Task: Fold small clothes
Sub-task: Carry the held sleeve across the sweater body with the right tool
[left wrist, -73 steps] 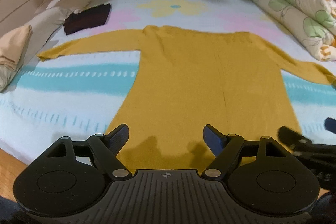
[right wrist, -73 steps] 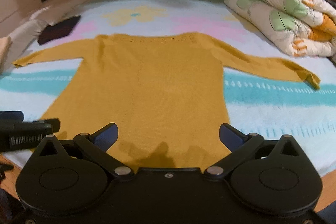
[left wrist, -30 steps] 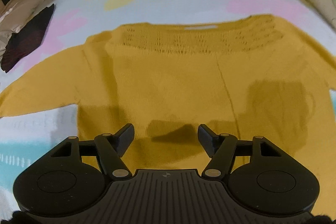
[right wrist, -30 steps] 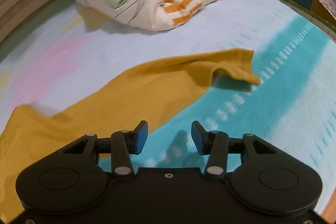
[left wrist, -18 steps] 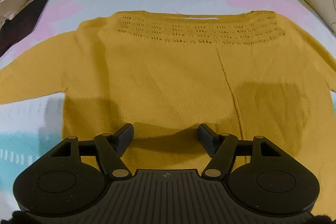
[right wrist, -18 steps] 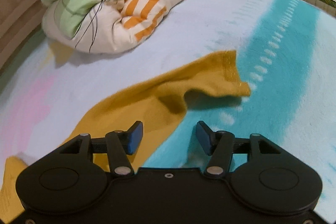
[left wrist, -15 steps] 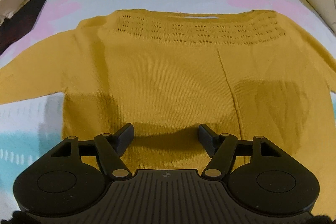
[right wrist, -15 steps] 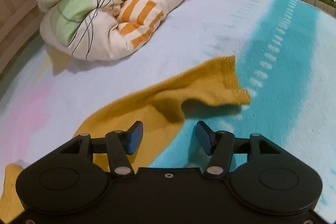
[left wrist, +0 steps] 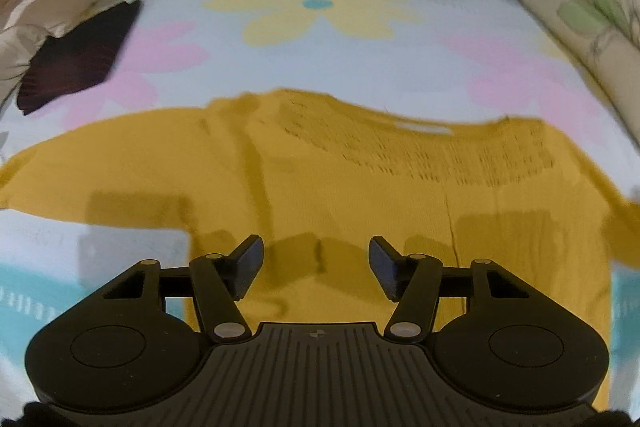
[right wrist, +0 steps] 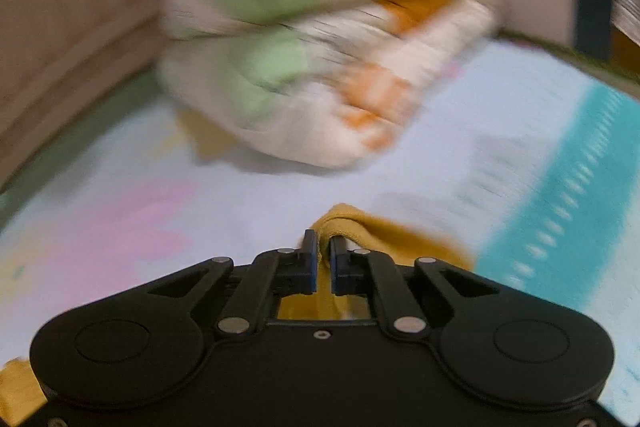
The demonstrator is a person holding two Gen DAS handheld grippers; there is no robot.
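Observation:
A mustard yellow long-sleeved sweater (left wrist: pixel 360 179) lies spread flat on the bed, neckline away from me. My left gripper (left wrist: pixel 316 259) is open and empty, hovering above the sweater's chest, a little left of its middle. The left sleeve (left wrist: pixel 100 167) stretches out to the left. My right gripper (right wrist: pixel 324 259) is shut on the sweater's right sleeve (right wrist: pixel 384 231) near the cuff, and the fabric bunches up between the blue pads. The right wrist view is blurred by motion.
The bed has a pale sheet with flower print (left wrist: pixel 316 11) and teal stripes (right wrist: pixel 568 223). A dark folded garment (left wrist: pixel 76 55) lies at the far left. A rolled floral quilt (right wrist: pixel 320 43) sits just beyond the right gripper, also at the right of the left view (left wrist: pixel 592 23).
My right gripper has closed on the sleeve end it was hovering over. My left gripper has shifted left and back a little over the sweater, still open.

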